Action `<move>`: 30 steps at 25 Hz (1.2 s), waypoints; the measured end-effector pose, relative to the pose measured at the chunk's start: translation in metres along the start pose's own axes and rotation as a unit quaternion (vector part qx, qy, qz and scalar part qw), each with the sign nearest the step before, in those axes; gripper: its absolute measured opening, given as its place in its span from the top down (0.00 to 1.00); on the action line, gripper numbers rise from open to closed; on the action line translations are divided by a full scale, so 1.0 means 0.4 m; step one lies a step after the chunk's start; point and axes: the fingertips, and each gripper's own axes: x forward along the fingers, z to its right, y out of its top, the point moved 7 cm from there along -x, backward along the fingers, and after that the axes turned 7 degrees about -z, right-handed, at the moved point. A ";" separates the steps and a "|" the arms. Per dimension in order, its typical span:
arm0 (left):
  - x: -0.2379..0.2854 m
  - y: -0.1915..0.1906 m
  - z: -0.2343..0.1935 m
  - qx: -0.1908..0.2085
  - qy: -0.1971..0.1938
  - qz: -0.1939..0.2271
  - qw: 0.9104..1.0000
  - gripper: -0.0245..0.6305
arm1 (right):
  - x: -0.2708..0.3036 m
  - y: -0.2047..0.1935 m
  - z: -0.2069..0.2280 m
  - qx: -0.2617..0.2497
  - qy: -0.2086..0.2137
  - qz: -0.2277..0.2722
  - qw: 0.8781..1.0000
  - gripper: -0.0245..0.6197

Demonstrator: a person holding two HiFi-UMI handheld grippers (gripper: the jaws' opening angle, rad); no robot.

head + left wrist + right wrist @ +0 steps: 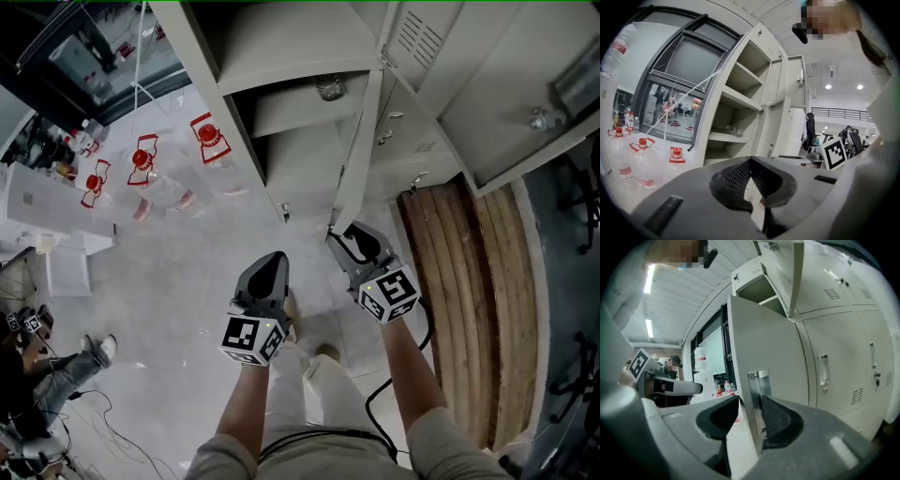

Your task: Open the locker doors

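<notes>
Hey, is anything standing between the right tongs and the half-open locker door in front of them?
Nothing visible does. The locker door already has its edge, at the metal handle plate, between the jaws of the right tongs.

A pale grey floor (178, 281) carries clear water jugs (142, 178) with red caps; wooden planks (469, 309) lie alongside. A dark-framed window (684, 61) and ceiling lights (828, 86) show beyond.

No words or numbers clear enough to read; red label on the water jug (701, 363) too blurry.
</notes>
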 end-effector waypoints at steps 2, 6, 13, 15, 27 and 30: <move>-0.004 -0.002 0.009 0.002 0.000 0.000 1.000 0.96 | -0.021 -0.006 0.010 0.006 -0.006 0.003 1.000 0.72; -0.007 -0.018 0.020 0.010 -0.003 0.006 1.000 0.96 | -0.060 -0.013 0.035 0.011 -0.021 0.007 1.000 0.73; -0.008 -0.018 0.044 0.014 -0.008 0.010 1.000 0.96 | -0.115 -0.025 0.076 0.016 -0.046 0.009 0.999 0.73; -0.007 -0.016 0.049 0.016 -0.009 0.010 1.000 0.96 | -0.128 -0.027 0.088 0.021 -0.053 0.011 0.998 0.73; -0.010 0.001 0.063 0.021 -0.008 0.017 1.000 0.96 | -0.220 -0.041 0.189 0.072 -0.121 0.032 0.990 0.77; -0.016 0.005 0.067 0.022 -0.007 0.021 1.000 0.96 | -0.236 -0.042 0.213 0.083 -0.139 0.034 0.986 0.77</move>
